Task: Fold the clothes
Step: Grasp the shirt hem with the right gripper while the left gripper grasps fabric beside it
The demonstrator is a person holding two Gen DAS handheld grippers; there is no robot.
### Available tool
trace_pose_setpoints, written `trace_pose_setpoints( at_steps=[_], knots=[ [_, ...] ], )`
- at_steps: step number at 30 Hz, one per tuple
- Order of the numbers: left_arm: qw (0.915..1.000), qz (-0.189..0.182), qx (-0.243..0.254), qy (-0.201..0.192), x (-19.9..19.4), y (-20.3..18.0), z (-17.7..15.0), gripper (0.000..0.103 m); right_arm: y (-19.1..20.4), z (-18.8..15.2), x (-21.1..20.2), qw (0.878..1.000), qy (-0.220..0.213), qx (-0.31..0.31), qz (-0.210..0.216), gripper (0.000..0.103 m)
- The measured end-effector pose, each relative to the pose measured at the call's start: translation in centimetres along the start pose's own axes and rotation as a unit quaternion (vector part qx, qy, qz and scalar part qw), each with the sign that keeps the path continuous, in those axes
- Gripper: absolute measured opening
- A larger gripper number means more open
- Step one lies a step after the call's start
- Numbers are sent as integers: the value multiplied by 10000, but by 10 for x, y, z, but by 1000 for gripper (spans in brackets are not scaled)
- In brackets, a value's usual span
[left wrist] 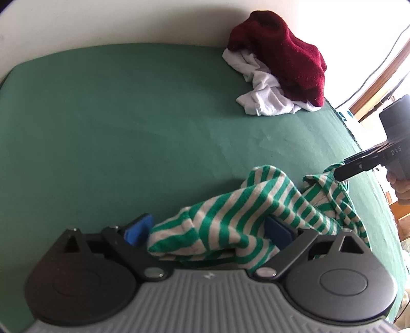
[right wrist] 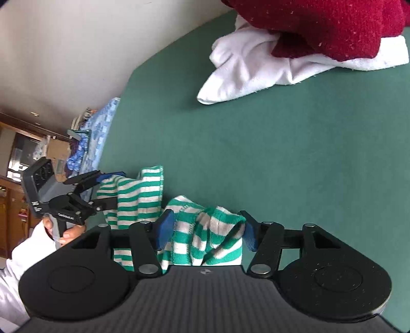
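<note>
A home bedroom: a bed under a green fitted sheet (left wrist: 128, 115) against a plain wall (left wrist: 102, 20), wooden furniture (right wrist: 10, 205) beyond its edge

The letters "DAS" stand in pale print on the grey body of the right tongs (left wrist: 339, 171), seen from the left wrist view, just behind the black linkage. In the right wrist view the same three letters appear on the side of the left tongs (right wrist: 102, 189), turned on end. A line of small white print runs along one black arm of those tongs, too small and blurred to read. No other text, number or sign is legible.
</note>
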State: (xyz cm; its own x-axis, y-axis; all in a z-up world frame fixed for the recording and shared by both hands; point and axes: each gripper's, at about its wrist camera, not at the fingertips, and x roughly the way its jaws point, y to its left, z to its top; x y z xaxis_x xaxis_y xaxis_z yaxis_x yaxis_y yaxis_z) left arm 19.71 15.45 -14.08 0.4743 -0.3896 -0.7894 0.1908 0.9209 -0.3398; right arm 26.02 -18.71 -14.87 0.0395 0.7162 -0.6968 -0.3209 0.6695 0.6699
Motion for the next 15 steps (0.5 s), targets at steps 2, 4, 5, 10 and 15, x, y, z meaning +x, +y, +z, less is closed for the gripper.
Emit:
trace_pose_setpoints(
  at_steps=[2,4,5,10,15],
  knots=[
    [9999,-134,-32,22,-1,0,-2,87,0,-2,1,9999,13,-78,106,59],
    [9997,-229,-63,36,-1,0,-2,87,-2,-3,2,9998,-20,-119,172,59],
    [9997,-242,-78,36,-1,0,-2,87,-1,-3,2,9998,-32,-139,166,58],
    [9998,-174,4,14,0,-4,-2,64,3,-4,6,9994,-86,-331,-64,30],
    [9998,11,167,-45,-1,-13,0,27,12,-4,8,9985,-161,-473,-241,25]
  ],
)
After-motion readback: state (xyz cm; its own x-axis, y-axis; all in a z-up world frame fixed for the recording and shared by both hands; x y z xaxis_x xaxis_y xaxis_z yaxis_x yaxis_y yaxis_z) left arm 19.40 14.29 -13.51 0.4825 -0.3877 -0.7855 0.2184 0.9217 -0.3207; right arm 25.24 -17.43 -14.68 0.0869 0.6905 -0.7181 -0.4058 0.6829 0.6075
